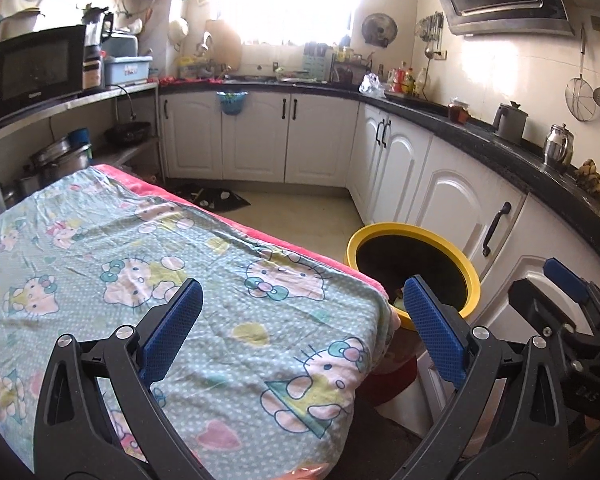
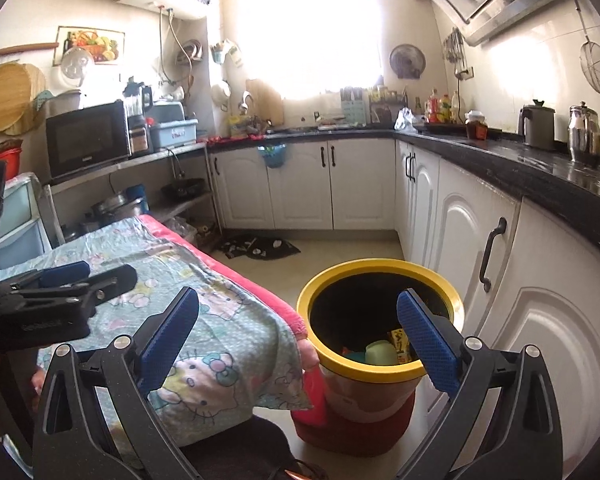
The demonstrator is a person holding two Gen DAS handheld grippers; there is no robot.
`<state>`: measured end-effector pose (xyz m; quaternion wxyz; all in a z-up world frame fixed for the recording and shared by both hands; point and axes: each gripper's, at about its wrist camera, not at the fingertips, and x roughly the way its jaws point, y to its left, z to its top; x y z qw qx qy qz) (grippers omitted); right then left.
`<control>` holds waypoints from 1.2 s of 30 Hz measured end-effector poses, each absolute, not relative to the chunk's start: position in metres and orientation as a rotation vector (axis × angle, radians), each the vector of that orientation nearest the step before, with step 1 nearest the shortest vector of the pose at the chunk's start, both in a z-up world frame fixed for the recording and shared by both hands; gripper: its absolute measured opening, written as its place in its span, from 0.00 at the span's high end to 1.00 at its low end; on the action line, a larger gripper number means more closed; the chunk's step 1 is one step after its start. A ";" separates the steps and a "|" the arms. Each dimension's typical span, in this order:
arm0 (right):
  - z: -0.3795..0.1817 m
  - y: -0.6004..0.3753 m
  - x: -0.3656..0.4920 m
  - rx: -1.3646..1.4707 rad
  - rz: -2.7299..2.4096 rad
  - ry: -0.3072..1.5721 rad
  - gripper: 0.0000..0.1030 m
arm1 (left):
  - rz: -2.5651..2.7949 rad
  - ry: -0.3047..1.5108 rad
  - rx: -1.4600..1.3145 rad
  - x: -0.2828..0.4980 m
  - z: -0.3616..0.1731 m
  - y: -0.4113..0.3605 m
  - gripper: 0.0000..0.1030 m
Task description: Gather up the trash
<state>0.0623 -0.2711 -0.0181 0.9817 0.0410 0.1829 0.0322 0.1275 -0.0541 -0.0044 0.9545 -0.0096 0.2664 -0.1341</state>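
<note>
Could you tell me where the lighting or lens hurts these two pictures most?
Left wrist view: the window is blown out and the counter bows with fisheye distortion. Right wrist view: the same window glares, while the bin interior stays dark.

black microwave [image 2: 87, 142] badge: too blurry to read, honestly
blue plastic dish box [image 2: 174, 132] red lettering: can't make it out either

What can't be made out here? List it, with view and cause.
- Yellow-rimmed round trash bin: its deeper contents, right wrist view, hidden by its dark wall and the right gripper.
- Patterned cloth-covered table: near end, left wrist view, cut by the frame edge and left gripper.
</note>
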 end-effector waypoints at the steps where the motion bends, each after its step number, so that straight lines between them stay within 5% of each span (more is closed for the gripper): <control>1: -0.018 -0.269 0.057 0.077 0.062 0.347 0.06 | -0.264 0.533 -0.023 0.124 -0.005 -0.054 0.10; 13: -0.016 -0.268 0.017 0.075 -0.011 0.243 0.06 | -0.226 0.401 -0.015 0.086 0.007 -0.044 0.10; 36: -0.027 -0.258 0.005 0.041 0.008 0.261 0.06 | -0.224 0.422 -0.054 0.075 0.000 -0.040 0.10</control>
